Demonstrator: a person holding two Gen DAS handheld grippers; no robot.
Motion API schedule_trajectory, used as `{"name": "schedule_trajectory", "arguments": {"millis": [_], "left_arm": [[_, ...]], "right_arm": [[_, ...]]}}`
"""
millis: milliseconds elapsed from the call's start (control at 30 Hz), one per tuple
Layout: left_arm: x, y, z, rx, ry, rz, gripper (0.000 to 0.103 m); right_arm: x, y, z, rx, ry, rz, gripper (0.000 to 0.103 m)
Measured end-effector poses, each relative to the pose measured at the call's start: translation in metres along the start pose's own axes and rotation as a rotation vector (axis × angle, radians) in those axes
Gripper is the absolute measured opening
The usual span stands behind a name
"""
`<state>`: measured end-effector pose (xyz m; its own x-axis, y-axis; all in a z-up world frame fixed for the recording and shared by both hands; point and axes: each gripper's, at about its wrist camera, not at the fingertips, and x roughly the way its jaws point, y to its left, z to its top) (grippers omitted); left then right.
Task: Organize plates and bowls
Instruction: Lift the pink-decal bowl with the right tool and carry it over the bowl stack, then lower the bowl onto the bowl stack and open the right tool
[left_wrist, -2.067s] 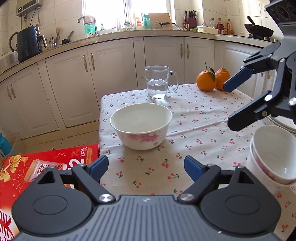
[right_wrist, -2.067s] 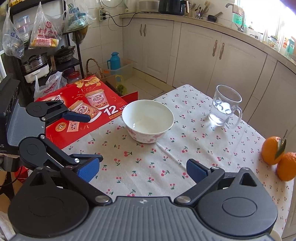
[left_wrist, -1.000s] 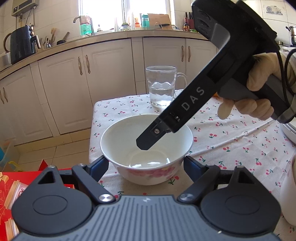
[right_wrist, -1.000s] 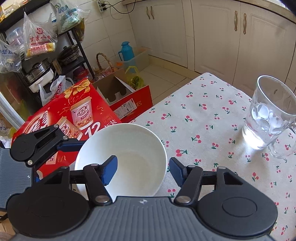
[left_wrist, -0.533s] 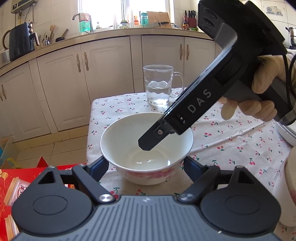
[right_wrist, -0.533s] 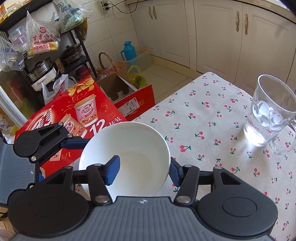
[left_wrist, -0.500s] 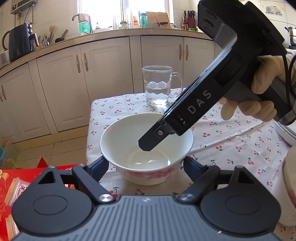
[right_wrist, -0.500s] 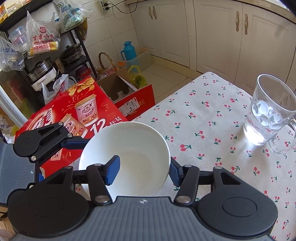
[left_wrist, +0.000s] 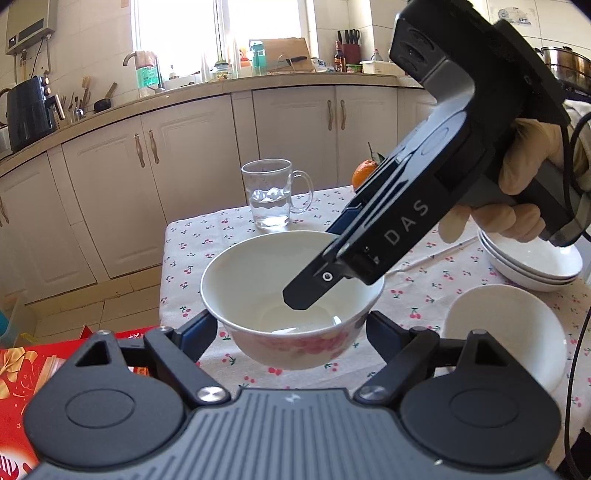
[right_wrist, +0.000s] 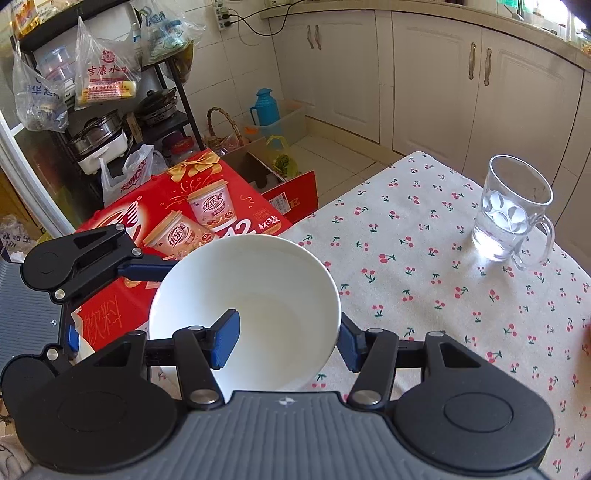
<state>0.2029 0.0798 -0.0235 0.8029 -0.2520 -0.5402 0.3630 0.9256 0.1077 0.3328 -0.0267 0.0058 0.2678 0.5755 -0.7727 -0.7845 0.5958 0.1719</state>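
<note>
A white bowl with pink flowers (left_wrist: 291, 295) is lifted off the cherry-print tablecloth (left_wrist: 229, 236). My right gripper (right_wrist: 286, 338) is shut on its rim, one finger inside the bowl (right_wrist: 243, 306) and one outside. My left gripper (left_wrist: 291, 332) is open, with its fingers on either side of the bowl just below it. A second white bowl (left_wrist: 506, 332) sits at the right. A stack of white plates (left_wrist: 532, 262) lies behind it.
A glass mug of water (left_wrist: 271, 195) stands at the far side of the table, also in the right wrist view (right_wrist: 513, 210). An orange (left_wrist: 364, 173) shows behind the right gripper. A red carton (right_wrist: 177, 221) stands on the floor off the table's left edge.
The right gripper closed on the bowl's rim and has lifted the bowl off the cloth. The left gripper stays open under it. The view has risen, and the plates and second bowl show.
</note>
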Motion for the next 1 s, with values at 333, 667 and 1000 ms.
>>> {"name": "schedule_trajectory", "arguments": {"millis": [333,667,1000], "left_arm": [[-0.050,-0.044,0.000,0.039,-0.032,-0.055,0.087],[-0.058,-0.079,-0.006,0.056,-0.028,-0.138,0.087],[-0.041,-0.101,-0.011,0.070,0.012,-0.201,0.087]], "right_arm": [[-0.063,0.037,-0.045,-0.008,-0.039,-0.031,0.061],[-0.103,0.046,-0.094,0.032,-0.062,-0.077,0.061],[-0.114,0.034,-0.128,0.095,-0.055,-0.112,0.061]]}}
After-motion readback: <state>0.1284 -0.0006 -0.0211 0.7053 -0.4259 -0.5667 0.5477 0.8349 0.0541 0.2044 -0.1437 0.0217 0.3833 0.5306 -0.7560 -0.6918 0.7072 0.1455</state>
